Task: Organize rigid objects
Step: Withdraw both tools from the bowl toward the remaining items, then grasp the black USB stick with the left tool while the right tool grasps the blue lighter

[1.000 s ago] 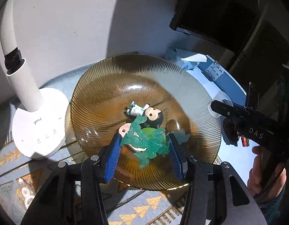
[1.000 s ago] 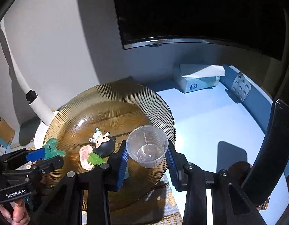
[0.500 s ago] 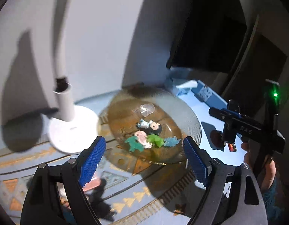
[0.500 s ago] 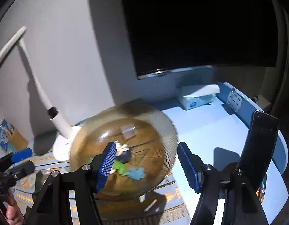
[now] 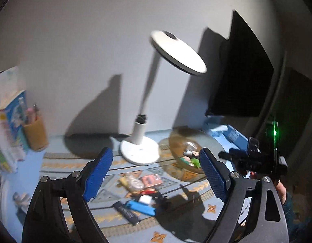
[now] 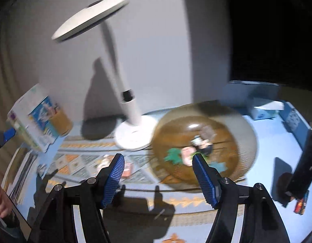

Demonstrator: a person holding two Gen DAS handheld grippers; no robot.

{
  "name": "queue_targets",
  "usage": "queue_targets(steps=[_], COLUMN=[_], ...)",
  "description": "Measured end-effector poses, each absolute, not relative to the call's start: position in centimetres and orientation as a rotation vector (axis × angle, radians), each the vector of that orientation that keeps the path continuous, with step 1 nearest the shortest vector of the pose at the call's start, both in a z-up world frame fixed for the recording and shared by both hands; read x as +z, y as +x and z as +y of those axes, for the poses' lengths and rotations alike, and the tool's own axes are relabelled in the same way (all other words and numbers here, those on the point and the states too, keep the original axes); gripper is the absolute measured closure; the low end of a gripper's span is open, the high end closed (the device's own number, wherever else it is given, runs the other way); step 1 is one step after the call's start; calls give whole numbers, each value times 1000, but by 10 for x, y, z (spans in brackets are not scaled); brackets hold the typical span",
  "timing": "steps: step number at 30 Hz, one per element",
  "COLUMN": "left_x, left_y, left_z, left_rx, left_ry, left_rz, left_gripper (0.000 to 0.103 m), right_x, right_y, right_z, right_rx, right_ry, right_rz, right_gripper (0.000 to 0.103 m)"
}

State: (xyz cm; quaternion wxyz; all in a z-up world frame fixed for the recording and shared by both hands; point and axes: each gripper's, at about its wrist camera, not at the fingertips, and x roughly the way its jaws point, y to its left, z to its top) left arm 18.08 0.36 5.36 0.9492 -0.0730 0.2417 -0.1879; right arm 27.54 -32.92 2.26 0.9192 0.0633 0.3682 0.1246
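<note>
An amber ribbed glass plate [image 6: 243, 133] holds small toy figures: a green one [image 6: 173, 155], a pink one [image 6: 187, 152], a black-headed one [image 6: 205, 144] and a clear cup [image 6: 208, 130]. The plate also shows in the left wrist view [image 5: 214, 143]. My left gripper [image 5: 154, 175] is open and empty, high above the patterned mat. Below it lie loose items: a blue lighter [image 5: 140, 206], a black stick [image 5: 126, 214], a pink card [image 5: 152, 180]. My right gripper [image 6: 158, 177] is open and empty, in front of the plate. It shows in the left wrist view [image 5: 257, 160].
A white desk lamp [image 5: 139, 149] stands left of the plate. A brown pen cup [image 5: 35, 133] and books [image 6: 34, 121] are at the far left. A dark monitor [image 5: 243, 77] and a tissue box [image 6: 265, 110] are at the back right.
Both grippers opened, left the green toy and the clear cup in the plate, and pulled back and up. Both views now swing left; the lamp head and mat items came into view.
</note>
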Motion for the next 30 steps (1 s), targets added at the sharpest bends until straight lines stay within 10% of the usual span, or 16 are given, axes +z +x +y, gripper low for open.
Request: queue_targets(steps=[16, 30], left_x=[-133, -168], left_y=[195, 223], left_z=[18, -26], left_rx=[-186, -85], left_ry=[-204, -4], left_rz=[868, 915], left_gripper=[17, 18], right_x=[-83, -132], right_y=[241, 272], right_z=[-218, -199], right_rx=[631, 636], right_ry=[105, 103], right_rz=[968, 1077], right_gripper=[50, 55])
